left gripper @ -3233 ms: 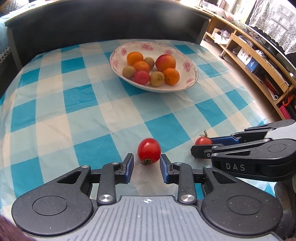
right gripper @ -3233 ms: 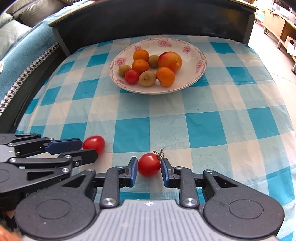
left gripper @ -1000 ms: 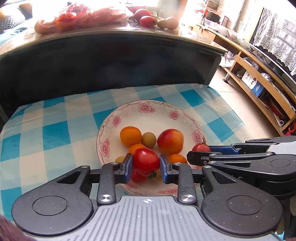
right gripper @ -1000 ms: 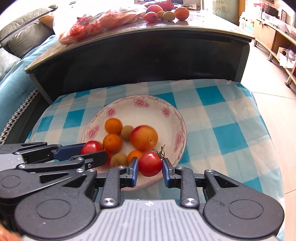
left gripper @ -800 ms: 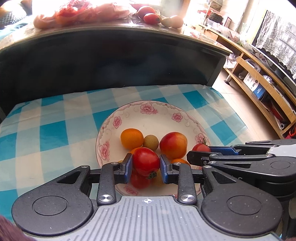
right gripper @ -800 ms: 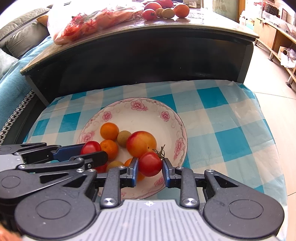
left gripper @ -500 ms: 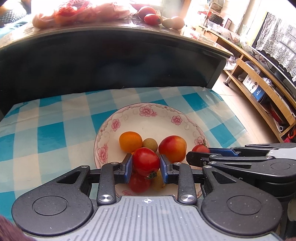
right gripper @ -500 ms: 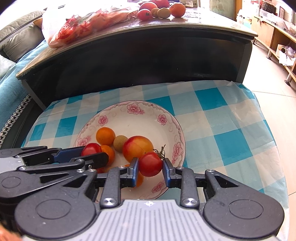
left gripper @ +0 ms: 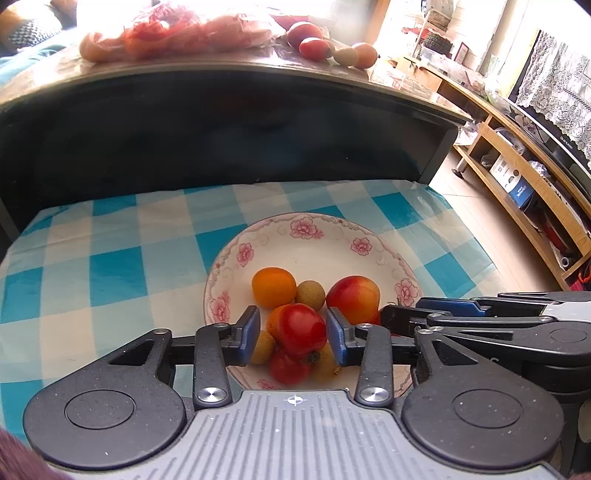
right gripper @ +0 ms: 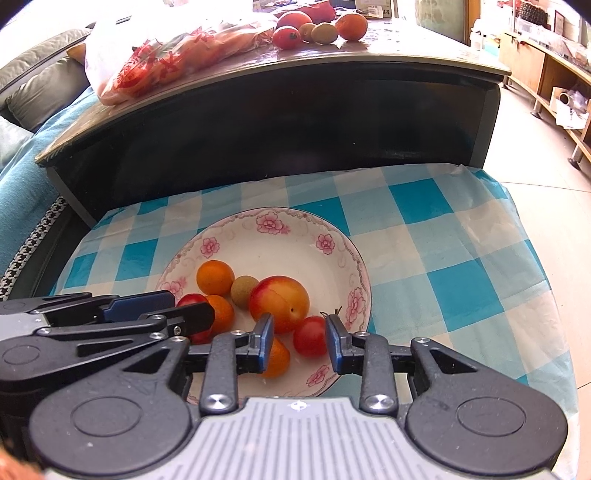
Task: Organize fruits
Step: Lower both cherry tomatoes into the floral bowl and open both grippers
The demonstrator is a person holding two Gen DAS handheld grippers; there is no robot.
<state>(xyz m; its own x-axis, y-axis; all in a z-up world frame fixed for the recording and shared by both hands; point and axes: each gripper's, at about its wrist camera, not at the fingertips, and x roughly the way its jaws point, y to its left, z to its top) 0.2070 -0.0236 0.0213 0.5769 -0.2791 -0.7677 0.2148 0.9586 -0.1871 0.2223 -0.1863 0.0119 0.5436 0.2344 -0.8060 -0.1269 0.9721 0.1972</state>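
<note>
Now, left gripper (left gripper: 293, 334): spread, tomato (left gripper: 301, 328) loose between the pads; 
right gripper (right gripper: 299, 341): parted, stemmed tomato (right gripper: 310, 336) free; 
bowl (right gripper: 266, 225): directly beneath both

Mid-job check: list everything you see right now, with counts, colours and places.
Bowl: one, white with pink flowers, on the cloth.
Tomatoes: three, red, in the bowl; one between each tongs' fingers.
Oranges: three, orange, in the bowl.
Kiwis: three, brown-green, in the bowl.
Peach: one, red-yellow, bowl centre.
Cloth: one, blue-white checked, under the bowl.
Bag: one, clear, red contents, on the upper tabletop.
Loose fruit: several, mixed, beside the bag.
Left tongs: one, black with blue pads, open over the bowl.
Right tongs: same, open over the bowl.
</note>
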